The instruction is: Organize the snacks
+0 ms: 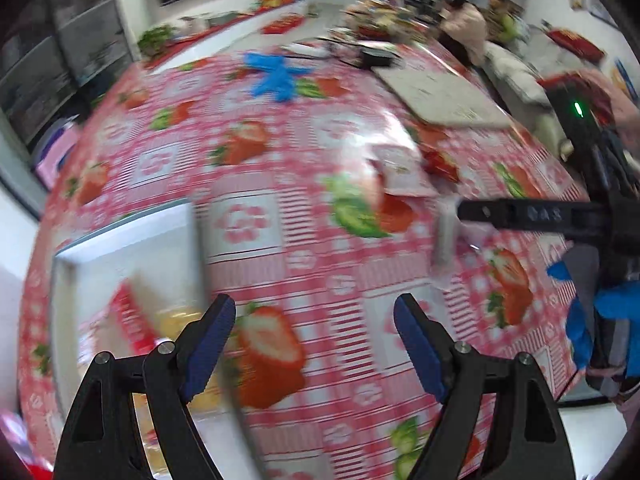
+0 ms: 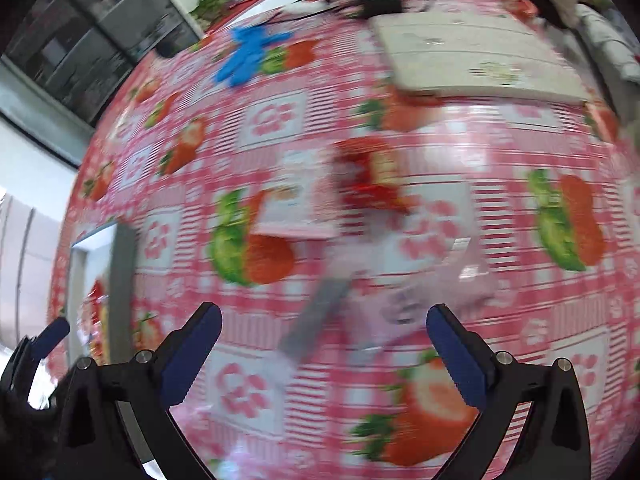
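Observation:
A white tray (image 1: 120,248) sits at the left of the strawberry tablecloth, with red and yellow snack packets (image 1: 136,320) in it. My left gripper (image 1: 316,344) hangs open just right of the tray, nothing between its pads. A pink-white packet (image 1: 400,172) and a red packet (image 1: 440,164) lie mid-table. In the right wrist view my right gripper (image 2: 324,340) stands wide open above a blurred clear pinkish packet (image 2: 420,296) with a grey strip; its pads do not touch it. The pink-white packet (image 2: 296,200), red packet (image 2: 372,176) and tray (image 2: 120,264) show beyond.
A blue glove (image 1: 276,74) lies at the far side of the table, beside a flat white board (image 1: 440,96). Cables and a dark box sit behind them. A person (image 1: 464,20) sits at the far end. A blue-gloved hand (image 1: 600,312) holds the right gripper.

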